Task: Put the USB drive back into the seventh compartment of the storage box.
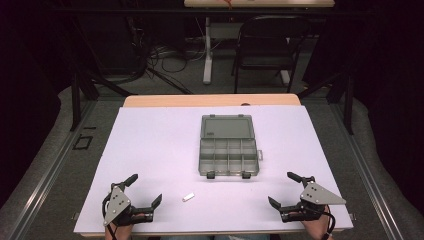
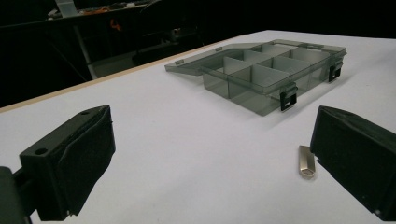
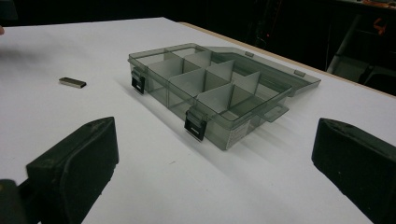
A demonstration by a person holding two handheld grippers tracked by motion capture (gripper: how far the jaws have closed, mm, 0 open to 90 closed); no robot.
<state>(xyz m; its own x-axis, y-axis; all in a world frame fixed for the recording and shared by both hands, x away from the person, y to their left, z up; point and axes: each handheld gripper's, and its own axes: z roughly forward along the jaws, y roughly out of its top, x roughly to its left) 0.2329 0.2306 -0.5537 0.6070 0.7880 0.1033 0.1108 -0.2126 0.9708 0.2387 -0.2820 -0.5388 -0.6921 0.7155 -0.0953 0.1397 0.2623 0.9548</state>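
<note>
Two tongs, both gaping wide and holding nothing: left tongs (image 1: 141, 189) at the near-left of the bench, right tongs (image 1: 283, 189) at the near-right, each gripped by a hand at the near edge. One small metal piece (image 1: 188, 197), silvery, flat, oblong, lies alone on the sheet. From the left tongs it sits at about 3 o'clock, near but not touching; in the left gripper view the metal piece (image 2: 306, 161) lies just beside the right-hand jaw's inner face. From the right tongs it is at 9 o'clock, well apart.

One grey see-through compartment box (image 1: 229, 156), lid folded flat open toward 12 o'clock, two black latches on the near wall, eight empty cells in two rows of four. It is at bench centre, at about 1 o'clock from the metal piece.

Bench (image 1: 150, 140): white sheet over a wooden top. Dark room behind; one black chair (image 1: 270, 42), one white table leg (image 1: 207, 47), cables on grey floor.
</note>
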